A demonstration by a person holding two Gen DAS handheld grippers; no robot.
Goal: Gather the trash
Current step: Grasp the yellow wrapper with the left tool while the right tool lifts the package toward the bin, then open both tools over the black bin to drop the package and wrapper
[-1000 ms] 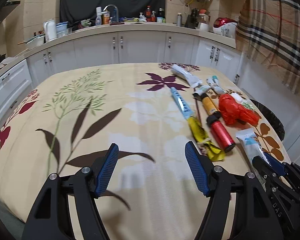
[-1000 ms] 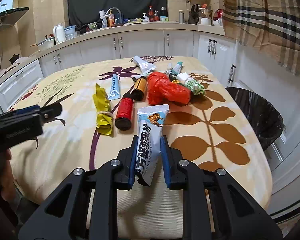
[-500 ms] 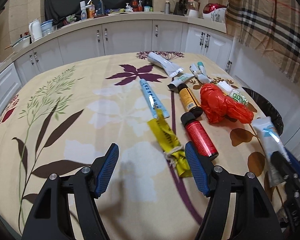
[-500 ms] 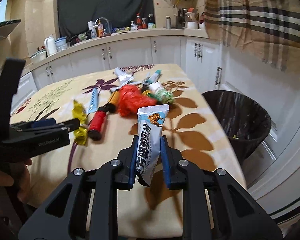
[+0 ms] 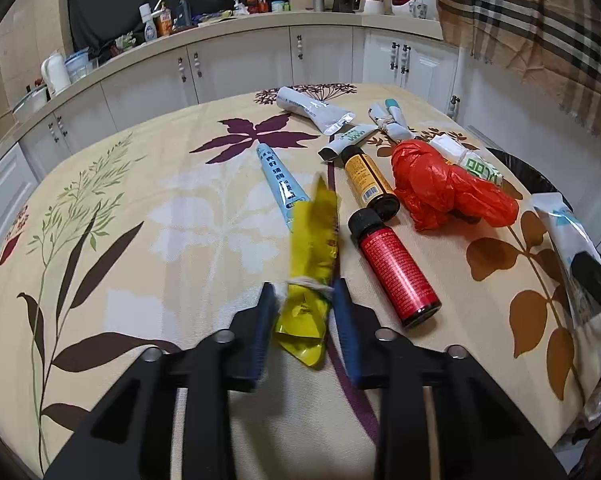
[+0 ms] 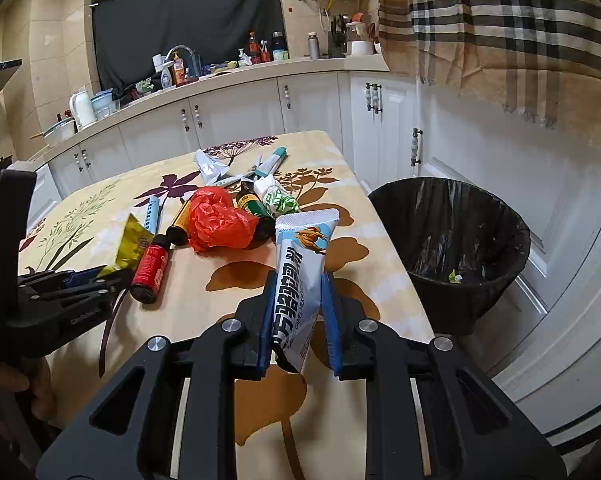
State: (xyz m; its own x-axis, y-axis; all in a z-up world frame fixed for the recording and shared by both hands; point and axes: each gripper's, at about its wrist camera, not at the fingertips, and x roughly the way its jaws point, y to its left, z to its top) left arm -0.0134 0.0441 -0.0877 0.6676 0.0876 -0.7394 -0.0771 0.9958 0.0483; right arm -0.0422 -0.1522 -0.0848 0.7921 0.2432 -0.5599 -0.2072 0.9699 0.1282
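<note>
A yellow wrapper (image 5: pixel 314 232) tied with string lies on the floral tablecloth (image 5: pixel 140 208). My left gripper (image 5: pixel 304 292) is closing on it: both blue pads touch its sides near the string, and its far end tips up. The right gripper (image 6: pixel 298 280) is shut on a white tube (image 6: pixel 300 252), held above the table's right edge beside the black-lined bin (image 6: pixel 480 280). In the right wrist view, the left gripper (image 6: pixel 112 276) sits low at the left with the yellow wrapper (image 6: pixel 132 240) at its tips.
A red bottle (image 5: pixel 396 276), an amber bottle (image 5: pixel 366 176), a red plastic bag (image 5: pixel 448 188), a blue tube (image 5: pixel 280 176) and several white tubes and packets (image 5: pixel 312 108) lie on the table. White cabinets (image 6: pixel 236 120) and a cluttered counter stand behind it.
The left gripper moved right to the yellow wrapper and its jaws closed around it. The right gripper carried the white tube rightward, off the table toward the bin.
</note>
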